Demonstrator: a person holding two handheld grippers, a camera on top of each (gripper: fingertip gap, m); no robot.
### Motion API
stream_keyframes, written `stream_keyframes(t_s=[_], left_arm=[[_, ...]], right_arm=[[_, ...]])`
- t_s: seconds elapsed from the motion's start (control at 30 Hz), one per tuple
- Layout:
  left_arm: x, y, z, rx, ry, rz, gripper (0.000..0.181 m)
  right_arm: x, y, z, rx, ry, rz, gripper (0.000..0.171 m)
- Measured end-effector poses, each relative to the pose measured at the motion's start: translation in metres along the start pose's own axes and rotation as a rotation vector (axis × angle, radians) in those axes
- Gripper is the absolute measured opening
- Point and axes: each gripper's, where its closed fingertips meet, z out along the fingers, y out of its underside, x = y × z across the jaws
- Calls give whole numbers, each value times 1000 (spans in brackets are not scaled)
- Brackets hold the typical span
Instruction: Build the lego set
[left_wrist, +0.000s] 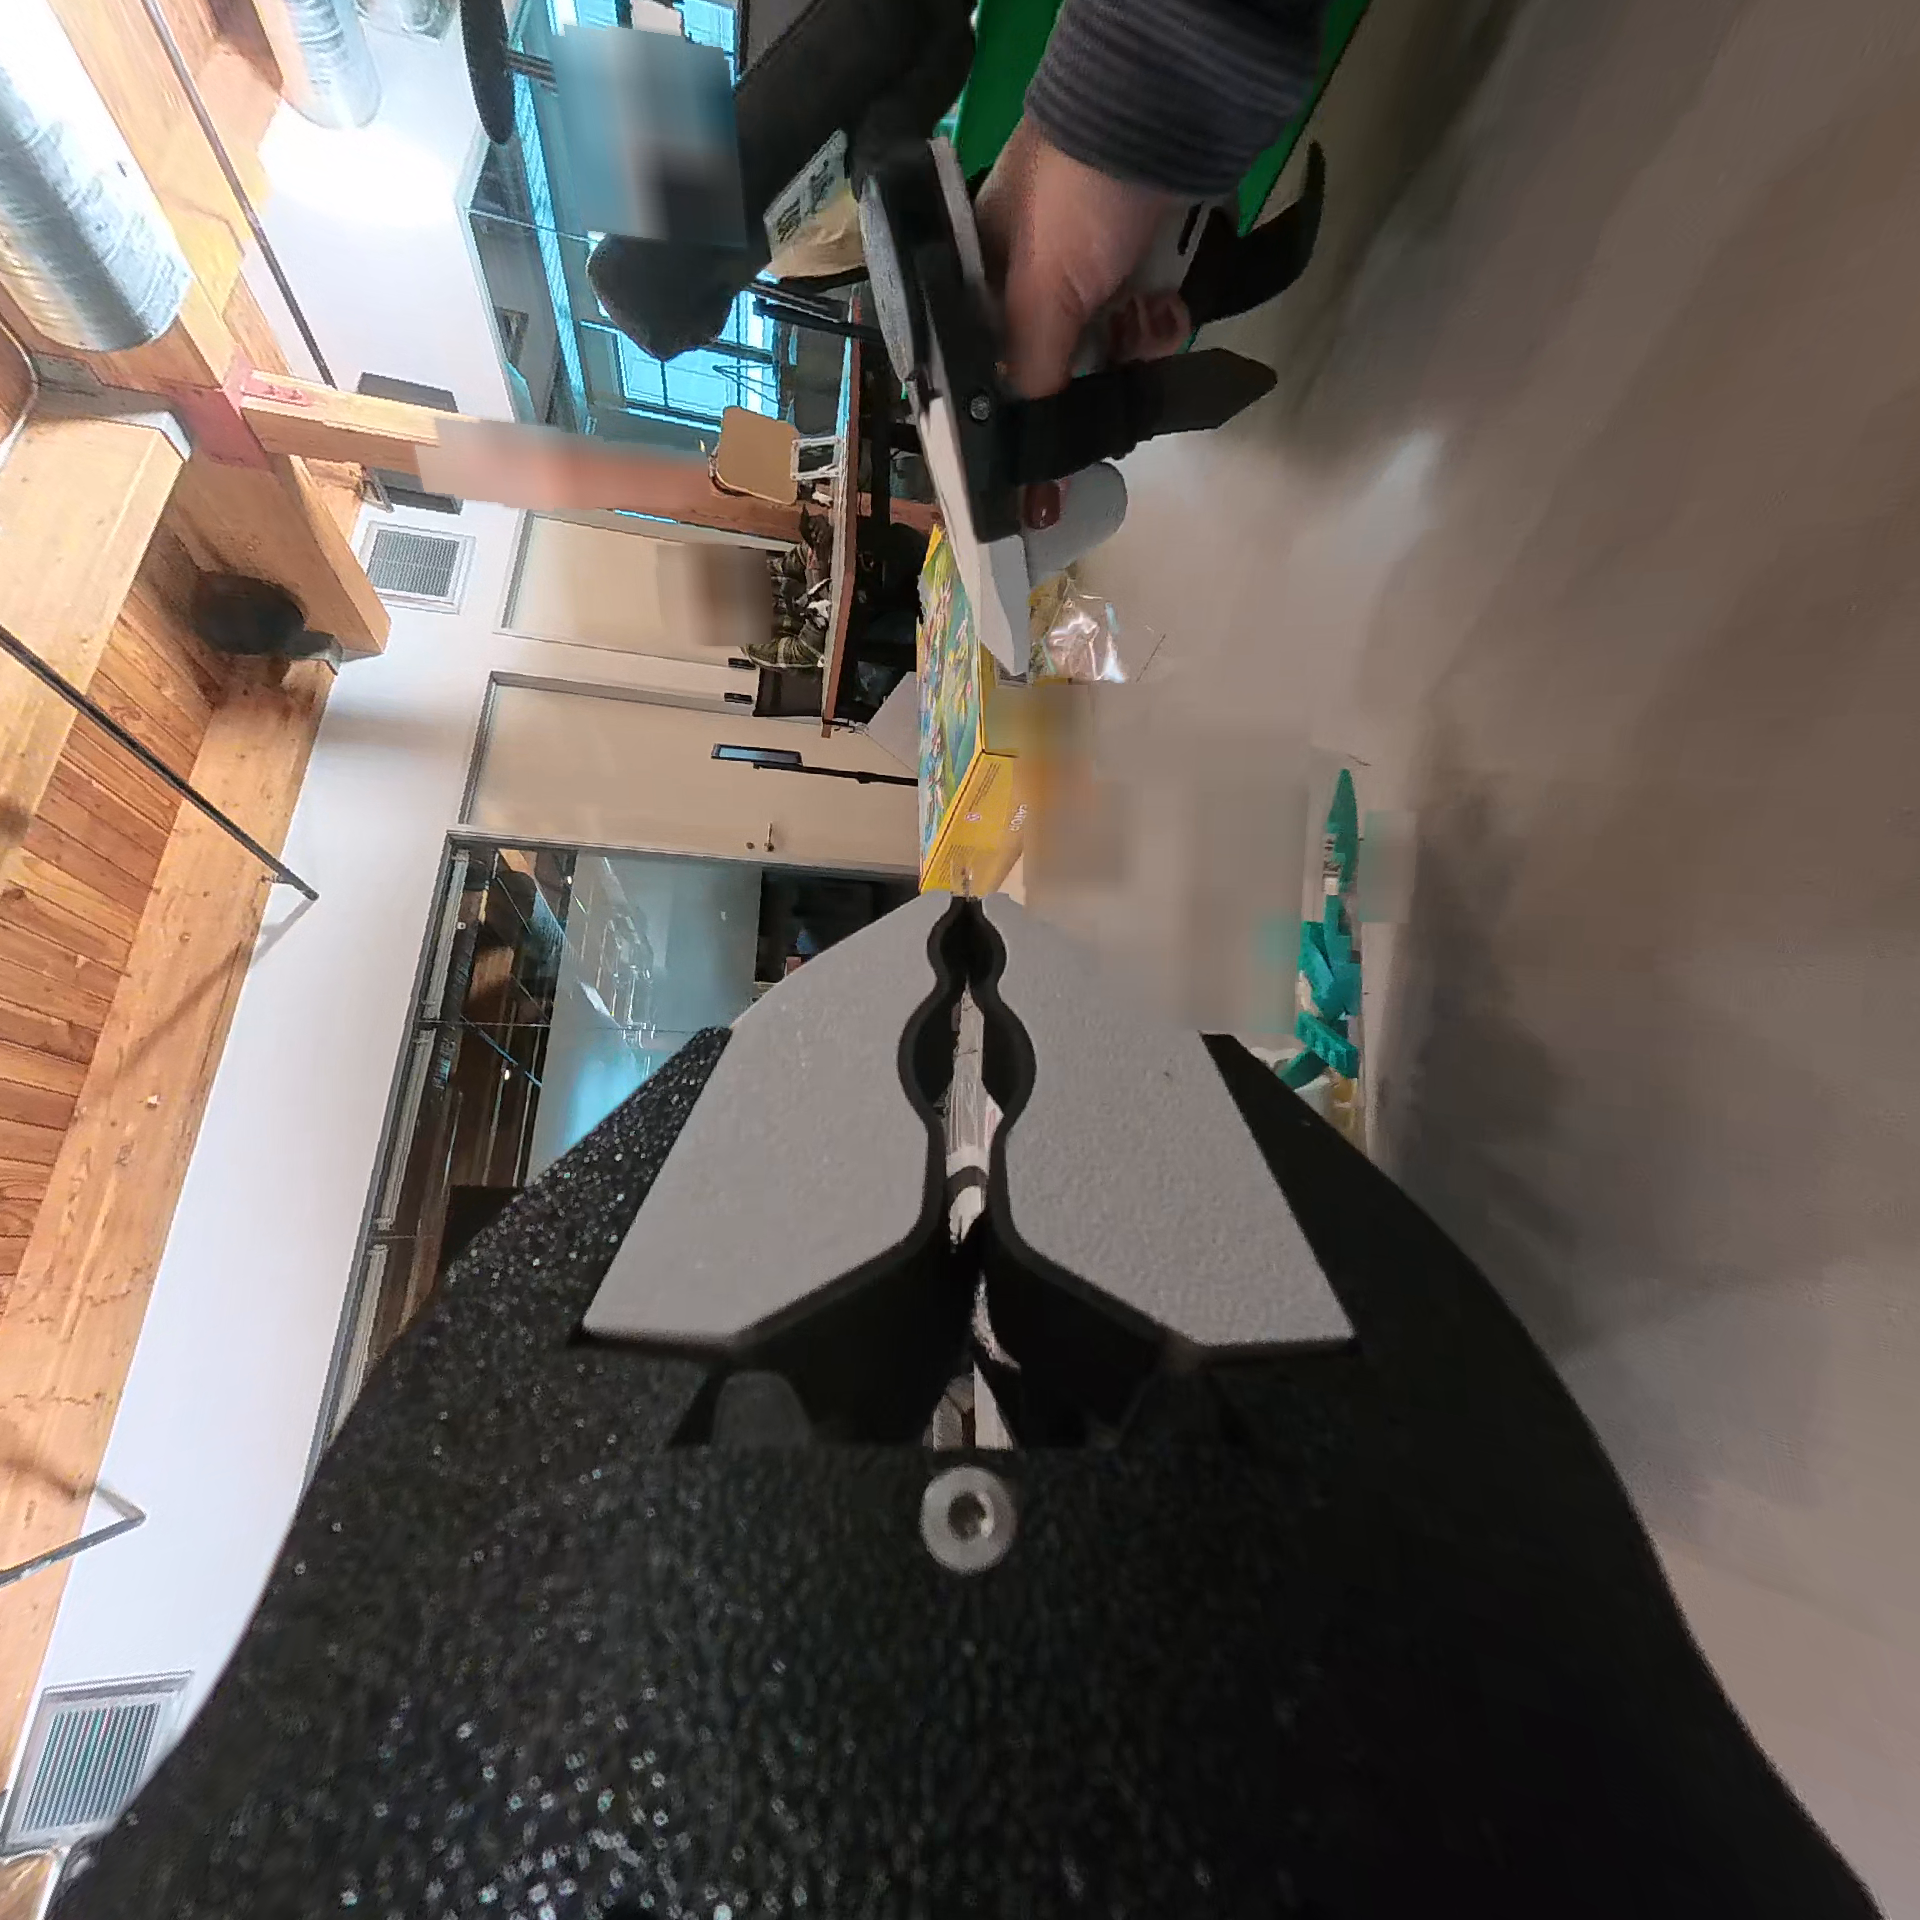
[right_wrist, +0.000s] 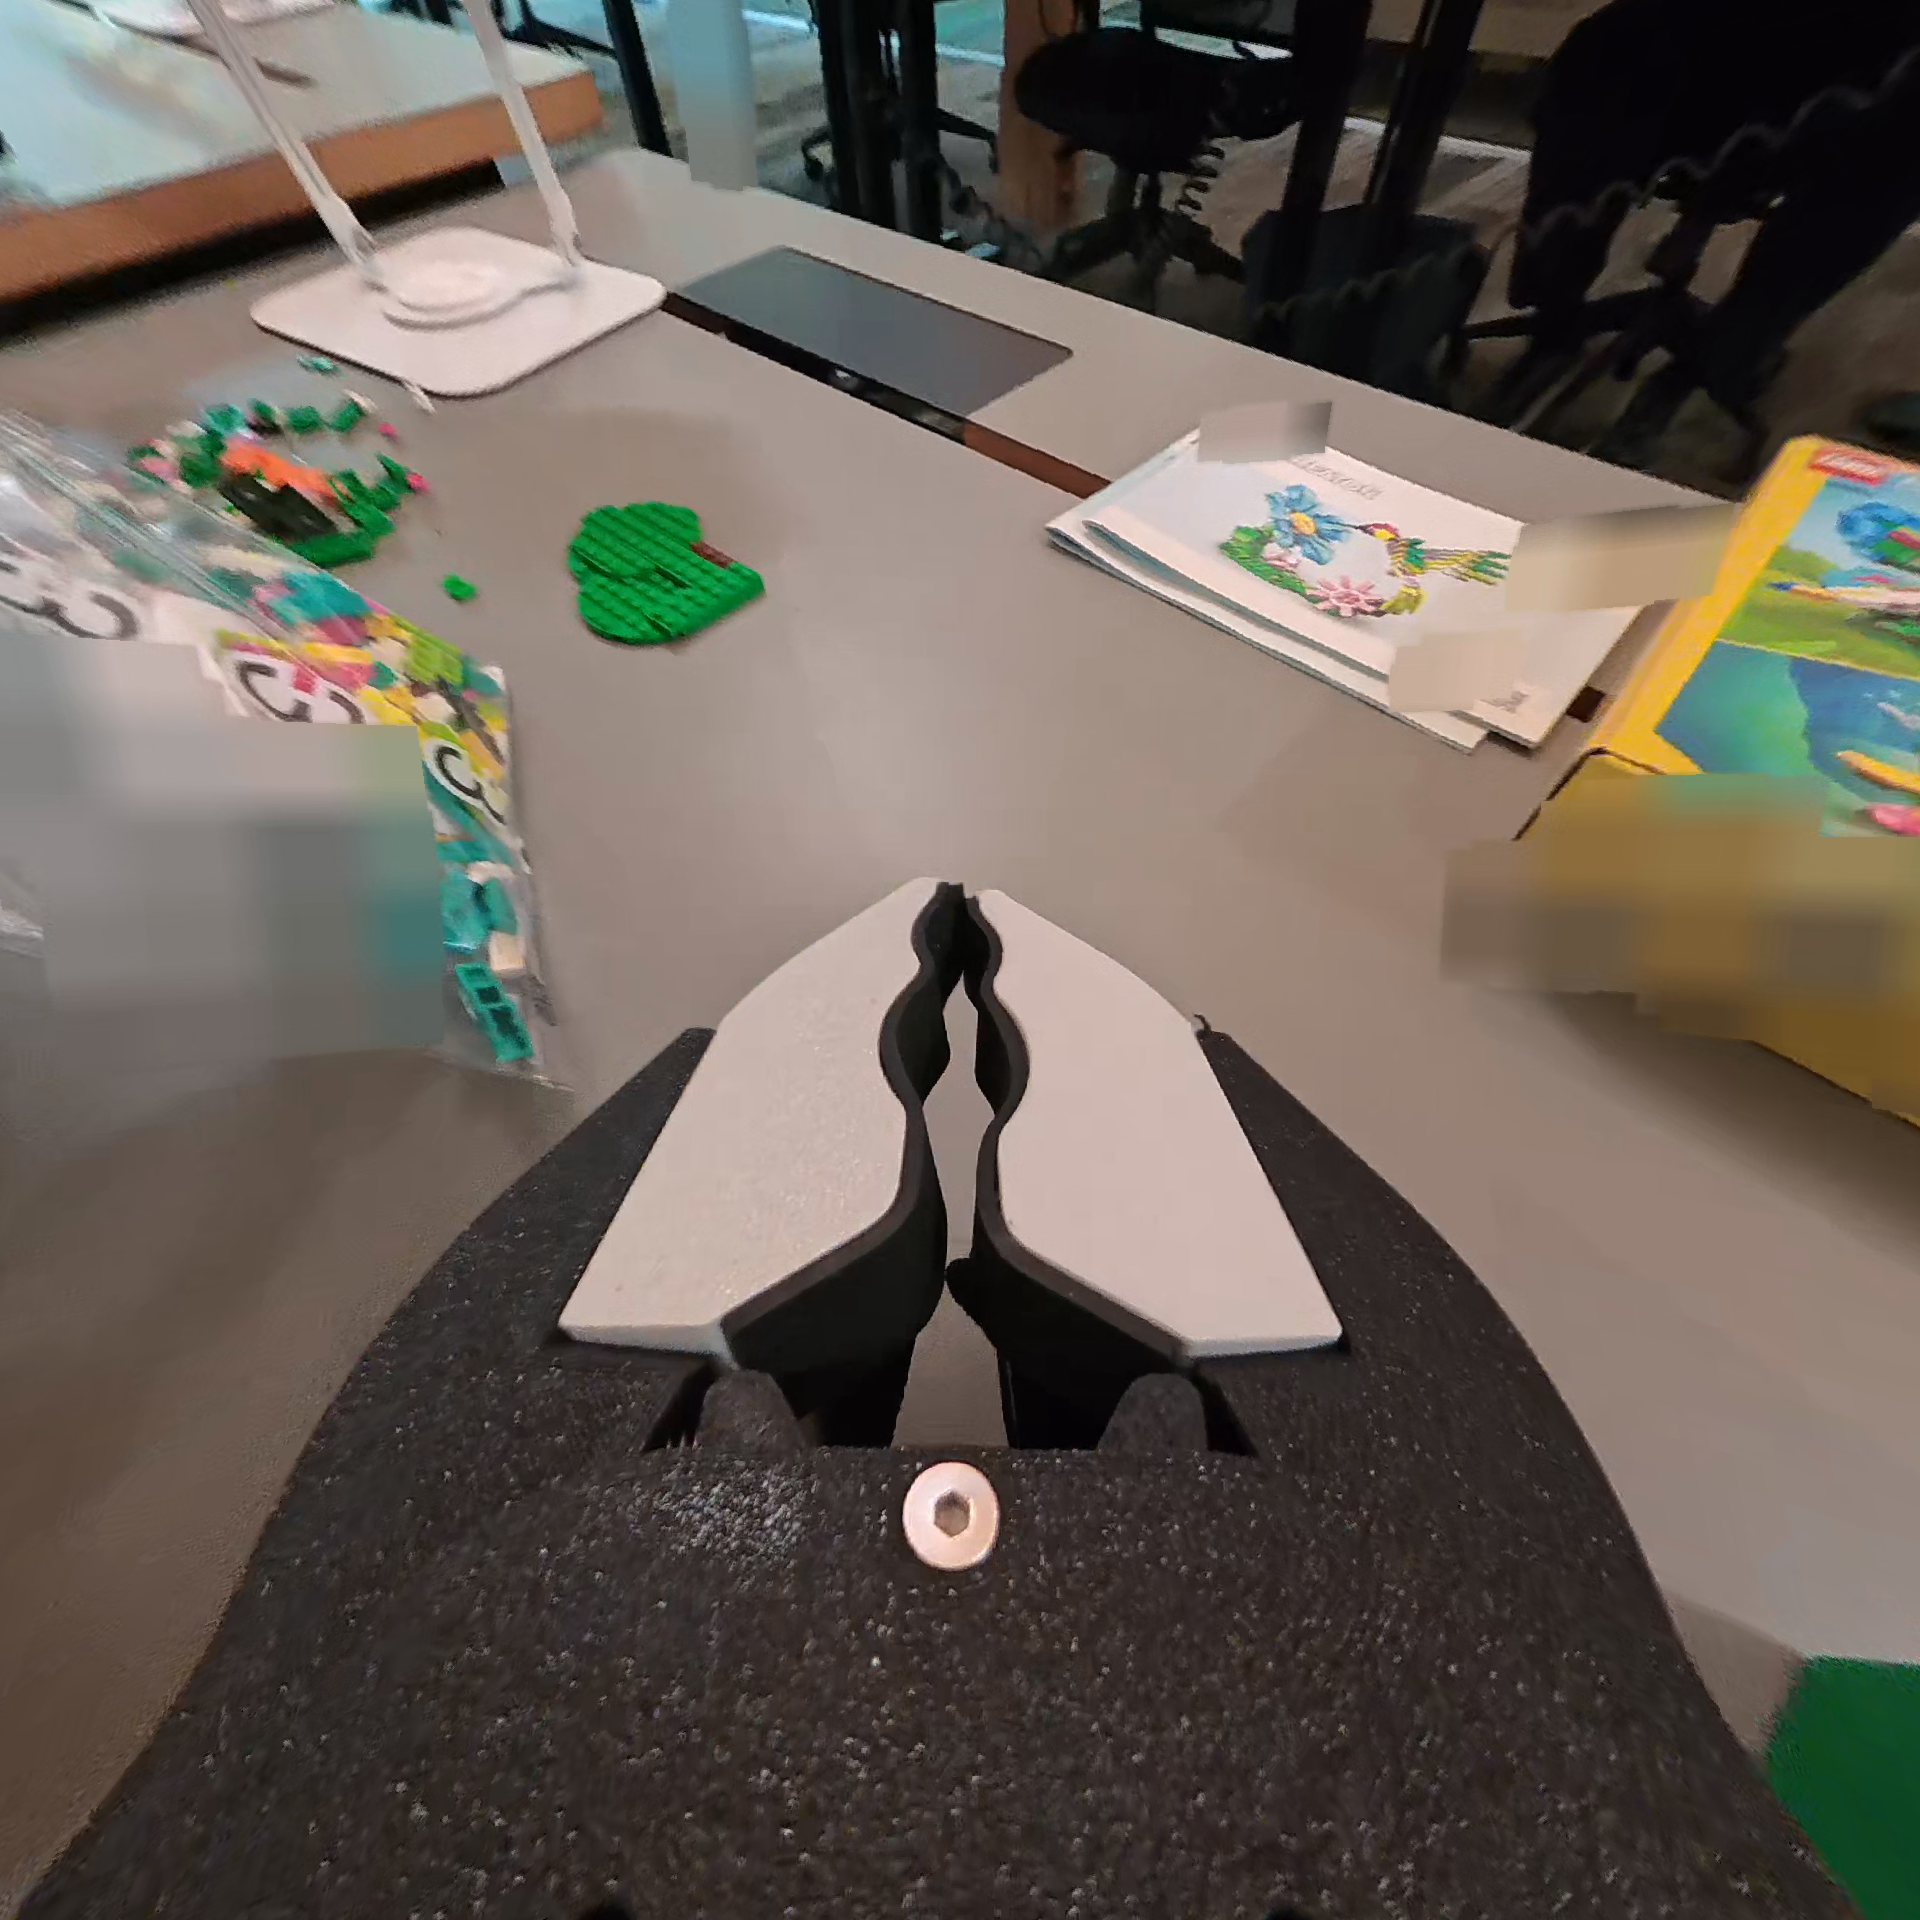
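Note:
My left gripper (left_wrist: 961, 906) is shut on the thin edge of a clear plastic bag (left_wrist: 971, 1143) with white and black print, which runs between the fingers. A bag of teal bricks (left_wrist: 1330, 987) lies on the table just beyond it. My right gripper (right_wrist: 961, 891) is shut and empty above the grey table (right_wrist: 935, 727). Ahead to its left lie a green studded plate build (right_wrist: 655, 582), a pile of loose green, orange and pink pieces (right_wrist: 291, 478), and bags of coloured bricks (right_wrist: 457, 727).
An instruction booklet (right_wrist: 1299, 561) and the yellow set box (right_wrist: 1766, 644) lie at the right. A white lamp base (right_wrist: 457, 301) and a black panel (right_wrist: 873, 322) sit at the back. A person's hand (left_wrist: 1060, 260) shows at the top of the left wrist view. Tip to tip, the grippers are about 20 cm apart. The green studded plate build (right_wrist: 655, 582) is about 25 cm from both grippers' fingertips.

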Motion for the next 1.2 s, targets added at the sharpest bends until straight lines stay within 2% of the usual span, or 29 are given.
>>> stream_keyframes(t_s=[0.33,0.43,0.47,0.5,0.6,0.63,0.73,0.87,0.97,1.07,1.13,1.2], left_arm=[[-11,4,11,-25,-15,-13,0],[-18,9,14,-34,-29,-28,0],[-22,12,14,-35,-33,-45,0],[-25,15,15,-34,-35,-70,0],[-39,26,16,-37,-39,-161,0],[-44,30,16,-42,-40,-189,0],[-59,43,14,-47,-58,-248,0],[-74,55,9,-45,-75,-320,0],[-82,59,4,-14,-89,-405,0],[-91,60,1,9,-101,-455,0],[-100,59,0,29,-103,-479,0],[-114,58,-4,49,-116,-491,0]], right_arm=[[27,14,-17,-205,284,-255,0],[22,23,-19,-237,252,-253,0],[17,25,-19,-243,209,-220,0],[10,27,-19,-252,157,-174,7],[-7,26,-22,-262,32,-56,42],[-12,24,-25,-254,0,-54,46],[-30,9,-32,-186,-97,-53,49],[-74,-9,-36,-107,-411,133,47],[-106,-18,-33,-61,-694,390,48],[-118,-37,-24,35,-963,813,44],[-117,-38,-11,69,-1036,1011,45],[-118,-35,1,82,-1073,1119,55]])
